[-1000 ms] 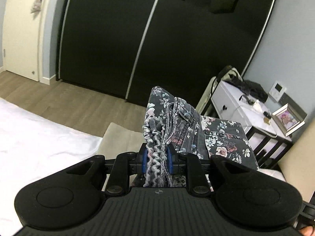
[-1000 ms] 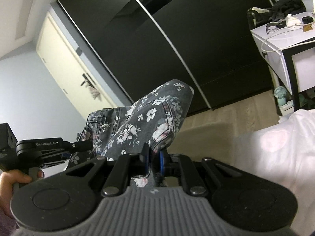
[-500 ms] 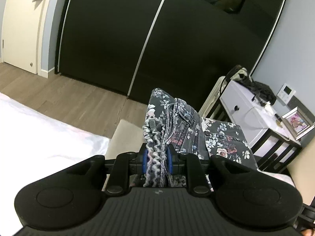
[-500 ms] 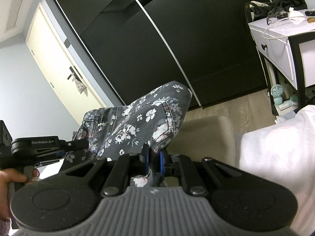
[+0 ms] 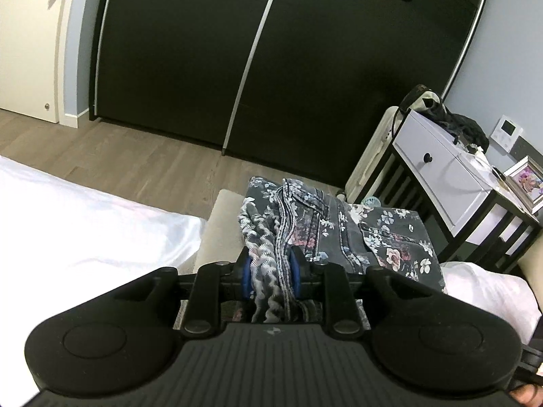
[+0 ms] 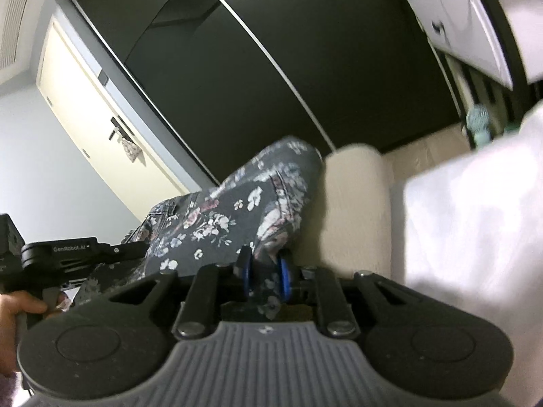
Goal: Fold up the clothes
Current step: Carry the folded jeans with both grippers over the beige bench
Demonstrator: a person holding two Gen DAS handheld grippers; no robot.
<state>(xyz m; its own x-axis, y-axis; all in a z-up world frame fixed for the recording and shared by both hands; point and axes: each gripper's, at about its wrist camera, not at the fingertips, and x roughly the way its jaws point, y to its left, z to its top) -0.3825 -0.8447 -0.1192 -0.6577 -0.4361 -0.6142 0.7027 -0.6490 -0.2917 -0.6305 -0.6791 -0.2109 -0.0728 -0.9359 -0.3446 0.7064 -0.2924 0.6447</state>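
The left claw [image 5: 269, 269] has its blue pads on either side of a bunched edge of the flowered trousers [image 5: 339, 230], and its jaws are opening with the cloth between them and touching both pads. From that pinch the trousers stretch ahead and to the right of the claw, over the bed [image 5: 85, 224] and the beige footboard [image 5: 220, 234]. In the right wrist view the right claw [image 6: 266, 273] pinches another edge of the same trousers [image 6: 230, 213]; its jaws are opening too, with cloth between the pads. The left claw [image 6: 68, 254] shows at the far left of that view, gripped by a hand [image 6: 20, 308]; the white bedding [image 6: 475, 224] is close on the right.

The step in hand looks like laying the doubled trousers down on the bed to end a fold. The next move calls for letting the cloth go at both ends together so the layers stay stacked, then drawing both claws back without dragging the fabric, and perhaps taking a new hold for another fold.

Counted: one pair of trousers, two claws, one bed, one white side desk [image 5: 451, 176] to the right of the left claw, one dark sliding wardrobe [image 5: 271, 51] ahead, one cream door [image 5: 30, 40] to the left
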